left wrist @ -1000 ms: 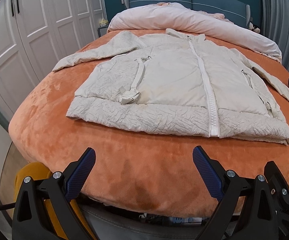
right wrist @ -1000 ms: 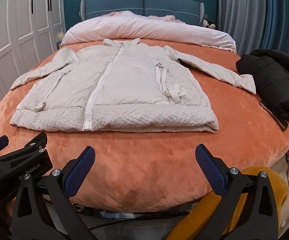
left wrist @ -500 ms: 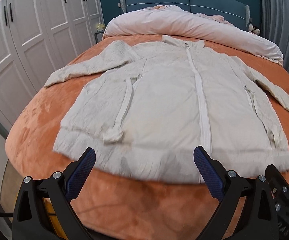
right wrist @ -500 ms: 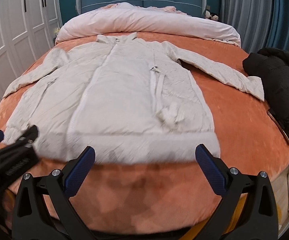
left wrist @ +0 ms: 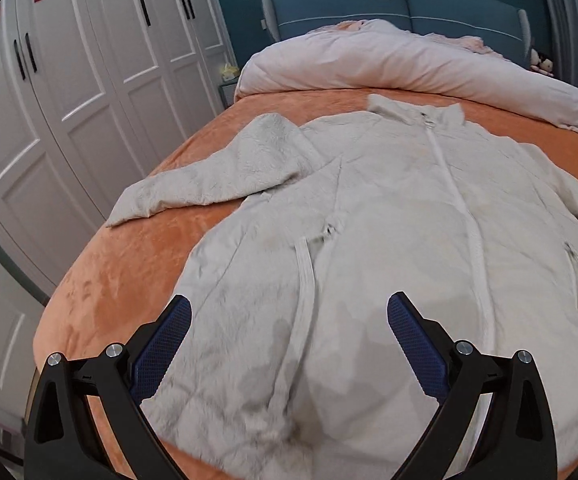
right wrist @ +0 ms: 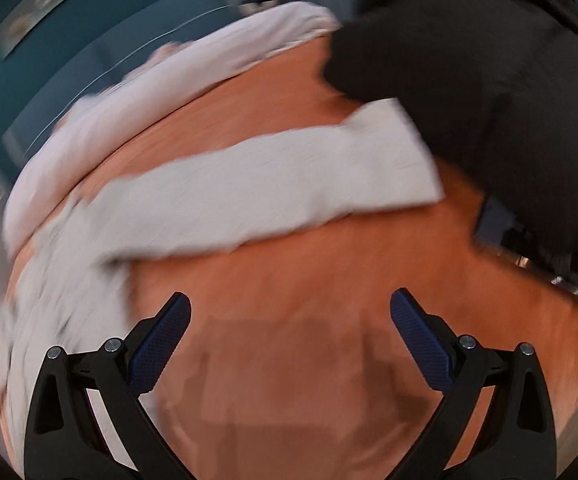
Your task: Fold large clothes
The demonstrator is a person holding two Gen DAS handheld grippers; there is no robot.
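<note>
Both grippers are further in over the bed than a second ago: the left gripper (left wrist: 289,332) has gone from the near edge of the bed to over the lower front of the jacket, and the right gripper (right wrist: 289,328) has swung right, off the jacket body, toward its outstretched sleeve.

Left wrist view: cream zip jacket (left wrist: 389,216) lies flat, front up, on the orange blanket (left wrist: 137,264). Collar at the far end, hem nearest the camera. Its left-side sleeve (left wrist: 209,184) angles out toward the white wardrobe doors (left wrist: 69,100). Pale duvet (left wrist: 409,64) bunched at the far end in front of the blue headboard (left wrist: 389,4). Left jaws spread wide, nothing between them, hanging over the fabric; contact with the cloth can't be told.

Right wrist view: heavy motion blur. The other sleeve (right wrist: 289,184) runs across the blanket, cuff end at the right, next to a black garment (right wrist: 489,80); touching or not can't be told. A dark flat object (right wrist: 537,252), probably a phone, sticks out from under the black garment at the right. Right jaws spread wide, empty, over bare blanket nearer than the sleeve.
</note>
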